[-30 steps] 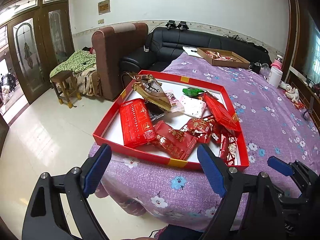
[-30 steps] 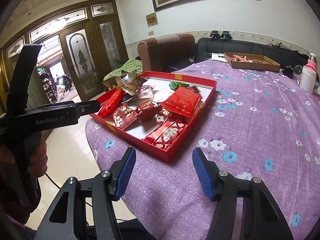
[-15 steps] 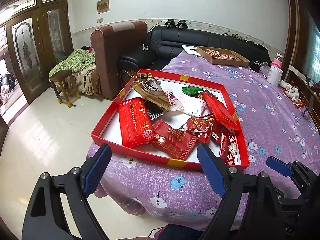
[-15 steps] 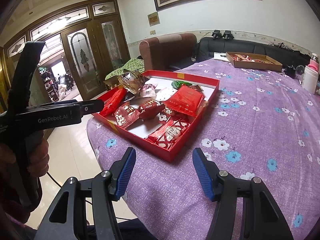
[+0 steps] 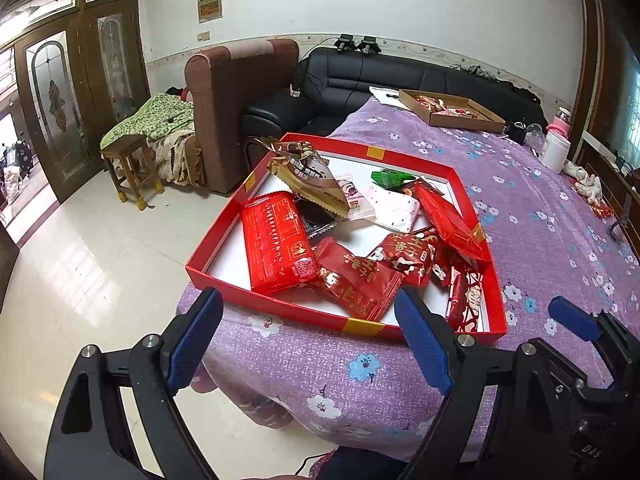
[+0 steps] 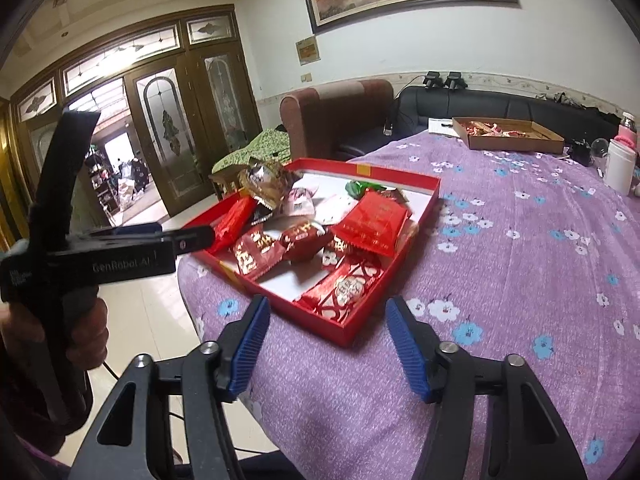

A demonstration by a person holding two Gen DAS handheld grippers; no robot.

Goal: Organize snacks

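Note:
A shallow red tray [image 5: 288, 309] with a white floor sits at the near left corner of the purple flowered table [image 5: 540, 216]. It holds several snack packs: a large red pack [image 5: 276, 242], smaller red packs [image 5: 356, 280], a gold-brown pack [image 5: 308, 176], a white dotted pack [image 5: 396, 210] and a green wrapper [image 5: 386, 177]. My left gripper [image 5: 308, 334] is open and empty, just short of the tray's near rim. My right gripper [image 6: 326, 344] is open and empty, near the tray's corner [image 6: 344, 332]. The left gripper also shows in the right wrist view [image 6: 120, 252].
A brown cardboard box [image 5: 452, 108] with snacks lies at the table's far end, beside a white jar [image 5: 554, 152] with a pink lid. A black sofa [image 5: 360, 76], a brown armchair [image 5: 236, 92] and a wooden stool [image 5: 128, 168] stand beyond the table's left edge.
Both grippers have crept slightly toward the tray and stay open. Nothing in the tray has moved.

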